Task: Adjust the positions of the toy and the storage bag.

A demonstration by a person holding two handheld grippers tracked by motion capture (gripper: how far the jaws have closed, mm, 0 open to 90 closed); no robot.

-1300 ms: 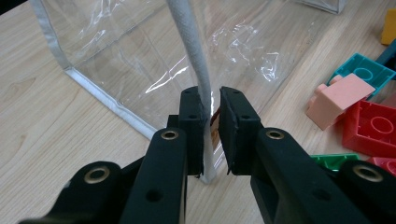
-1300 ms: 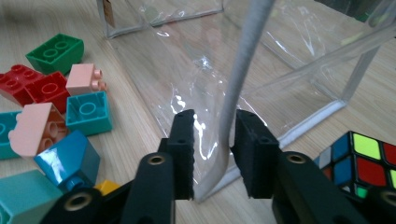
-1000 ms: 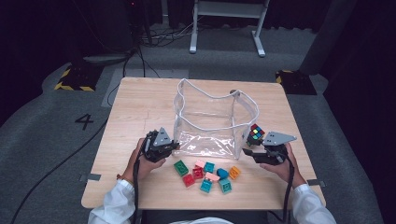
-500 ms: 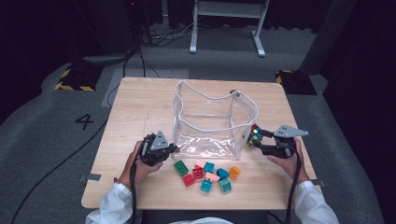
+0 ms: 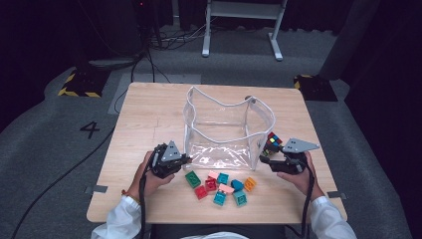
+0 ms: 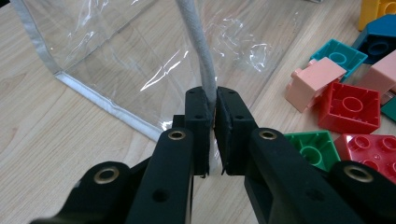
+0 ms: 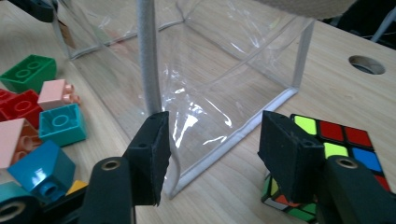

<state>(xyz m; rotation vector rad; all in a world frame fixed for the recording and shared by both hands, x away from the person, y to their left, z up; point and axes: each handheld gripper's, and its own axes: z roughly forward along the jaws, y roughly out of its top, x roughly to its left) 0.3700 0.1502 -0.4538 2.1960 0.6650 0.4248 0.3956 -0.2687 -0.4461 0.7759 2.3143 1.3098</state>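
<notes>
On the wooden table (image 5: 149, 114), from our left side across to our right:

Left gripper (image 5: 185, 160): we have its jaws clenched on the white corded edge (image 6: 205, 70) at the near left corner of the clear bag (image 5: 226, 132); in the left gripper view the cord runs up from between the two pads.

Clear bag: it stands open and upright in the middle of the table, its near wall between our two grippers.

Blocks (image 5: 221, 184): a loose cluster of green, red, pink, teal and orange bricks lies on the table just in front of the bag, between our hands.

Right gripper (image 5: 267, 162): its jaws are spread wide at the bag's near right corner; in the right gripper view the bag's other corded edge (image 7: 149, 60) rises just beside the left-hand pad, whether touching we cannot tell.

Puzzle cube (image 5: 271, 144): it sits on the table just outside the bag's right wall, right beside our right gripper's far pad.
</notes>
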